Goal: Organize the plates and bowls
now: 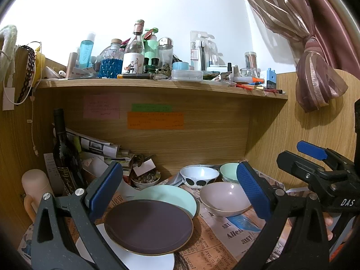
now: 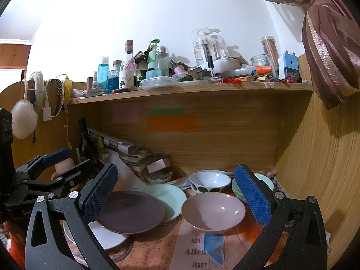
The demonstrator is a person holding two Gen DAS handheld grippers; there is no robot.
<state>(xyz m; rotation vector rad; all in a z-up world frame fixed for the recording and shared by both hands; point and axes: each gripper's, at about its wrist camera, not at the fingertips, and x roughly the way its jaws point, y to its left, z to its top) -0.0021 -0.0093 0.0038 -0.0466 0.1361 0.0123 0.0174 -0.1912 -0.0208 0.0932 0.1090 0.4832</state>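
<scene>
Plates and bowls lie loose on the newspaper-covered desk (image 2: 198, 247), under a crowded shelf (image 1: 157, 84), and no piece is held, so I judge the task is at its start, in the approach step. The largest piece, a white plate (image 2: 108, 236), lies at the bottom left; a dark purple plate (image 1: 148, 226) rests on it and also overlaps the mint plate (image 1: 177, 196) behind. To the right stands the pink bowl (image 2: 212, 212), touching no plate as far as I can see. Behind it are a white bowl with black dots (image 1: 199, 176) and a mint bowl (image 2: 265, 183); in the right wrist view it looks like two mint bowls nested, but I cannot tell for sure. The left gripper (image 1: 180, 193) has its jaws wide apart and empty, above the plates. The right gripper (image 2: 177, 196) is also spread wide and empty, with the pink bowl between its fingers in the view. The next move probably calls for lowering one gripper to a rim and closing on it. The pink bowl seems the easiest, because its rim is free. A plate rim is thin and low, so it needs a flat, careful approach.
</scene>
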